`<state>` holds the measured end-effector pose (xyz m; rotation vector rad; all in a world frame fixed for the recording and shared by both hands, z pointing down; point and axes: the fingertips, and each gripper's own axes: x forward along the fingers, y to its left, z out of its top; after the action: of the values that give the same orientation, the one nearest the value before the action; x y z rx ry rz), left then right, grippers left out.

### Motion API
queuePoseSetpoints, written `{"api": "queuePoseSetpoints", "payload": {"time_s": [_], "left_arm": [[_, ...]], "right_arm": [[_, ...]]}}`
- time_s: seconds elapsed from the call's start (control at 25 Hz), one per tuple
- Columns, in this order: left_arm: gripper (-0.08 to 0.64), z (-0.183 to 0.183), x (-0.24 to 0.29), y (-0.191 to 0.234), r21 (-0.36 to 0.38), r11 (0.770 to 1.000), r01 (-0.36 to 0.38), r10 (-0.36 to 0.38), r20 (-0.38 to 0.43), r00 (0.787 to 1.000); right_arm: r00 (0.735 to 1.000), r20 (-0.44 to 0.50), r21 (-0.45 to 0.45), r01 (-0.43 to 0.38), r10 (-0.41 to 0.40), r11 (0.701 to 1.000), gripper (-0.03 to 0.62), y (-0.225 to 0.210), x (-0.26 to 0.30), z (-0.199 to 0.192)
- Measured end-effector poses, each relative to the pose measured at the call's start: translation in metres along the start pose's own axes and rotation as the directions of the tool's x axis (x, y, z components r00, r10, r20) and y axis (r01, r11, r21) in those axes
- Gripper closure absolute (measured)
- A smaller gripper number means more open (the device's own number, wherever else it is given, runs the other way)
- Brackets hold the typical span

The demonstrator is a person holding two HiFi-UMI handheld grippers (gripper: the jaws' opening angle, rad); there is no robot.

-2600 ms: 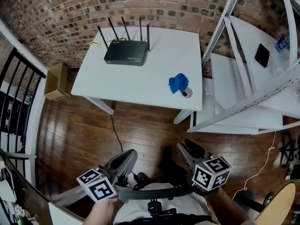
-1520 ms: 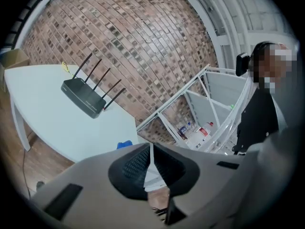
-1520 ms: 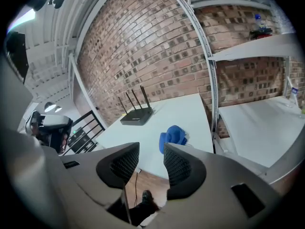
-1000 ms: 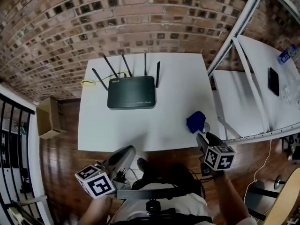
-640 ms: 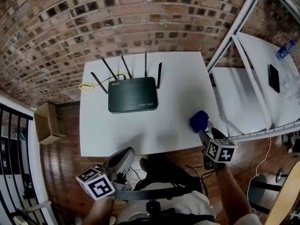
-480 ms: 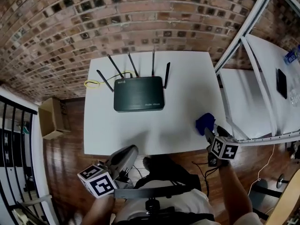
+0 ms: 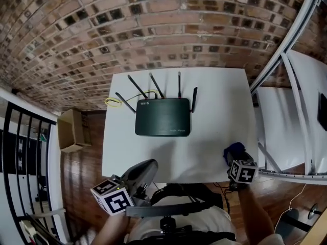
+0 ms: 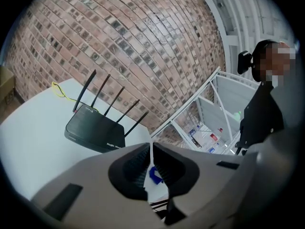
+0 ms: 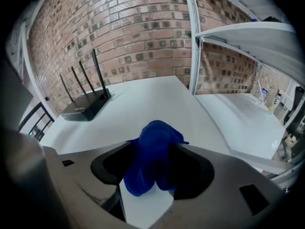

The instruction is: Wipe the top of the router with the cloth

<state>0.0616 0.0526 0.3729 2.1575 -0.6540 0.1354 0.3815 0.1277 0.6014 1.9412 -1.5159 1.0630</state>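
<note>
Against the earliest picture: the person then stood back from the white rectangular worktop (image 7: 204, 152) with both grippers low by the body; the view now sits close over its near edge.

The right gripper (image 9: 156, 147) has come to the near right corner; its jaws have just been opening. Its fingers (image 9: 192, 173) are spread wide on either side of the crumpled bright blue cloth (image 7: 233, 151), which stands bunched on the worktop between them and is not pinched. The cloth lies in the same corner as before.

The left gripper (image 8: 151, 147) hangs off the near edge, left of centre. Its fingers are drawn together with only a thin slit between them, and nothing is in them.

The flat black plastic router (image 7: 162, 124), with its thin upright antennas, sits unmoved toward the back of the worktop, well apart from the cloth; bare white surface lies between the two.

Surroundings:
- a red-brown brick wall (image 7: 127, 29) runs behind the worktop;
- a thin yellow cable (image 7: 112, 102) loops at the router's back left corner;
- the white metal upright of a shelving frame (image 9: 193, 46) rises just beside the worktop's right edge, beyond the cloth;
- a white shelf board (image 7: 278, 121) lies to the right of it;
- a dark wooden floor (image 7: 82, 188) lies below.

Containers: a small brown cardboard box (image 7: 71, 131) stands on the floor just left of the worktop; its contents cannot be made out. The shelves in the left gripper view carry small items too small to tell.
</note>
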Motion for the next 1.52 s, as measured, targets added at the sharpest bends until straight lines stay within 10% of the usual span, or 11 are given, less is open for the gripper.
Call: {"api": "queuePoseSetpoints", "payload": {"time_s": [0.24, 1.04, 1.52], "left_arm": [[0.526, -0.002, 0.016, 0.023, 0.023, 1.0, -0.009, 0.009, -0.02, 1.0], [0.526, 0.069, -0.012, 0.085, -0.025, 0.993, 0.117, -0.118, -0.074, 0.99], [0.526, 0.099, -0.046, 0.135, -0.018, 0.991, 0.135, -0.136, -0.137, 0.981]], "right_arm": [[1.0, -0.014, -0.024, 0.027, -0.027, 0.999, 0.409, -0.005, 0.009, 0.006], [0.975, -0.11, 0.066, 0.199, -0.191, 0.978, 0.437, 0.011, 0.018, 0.001], [0.994, 0.099, 0.004, 0.044, -0.044, 0.999, 0.439, 0.173, 0.001, 0.103]]}}
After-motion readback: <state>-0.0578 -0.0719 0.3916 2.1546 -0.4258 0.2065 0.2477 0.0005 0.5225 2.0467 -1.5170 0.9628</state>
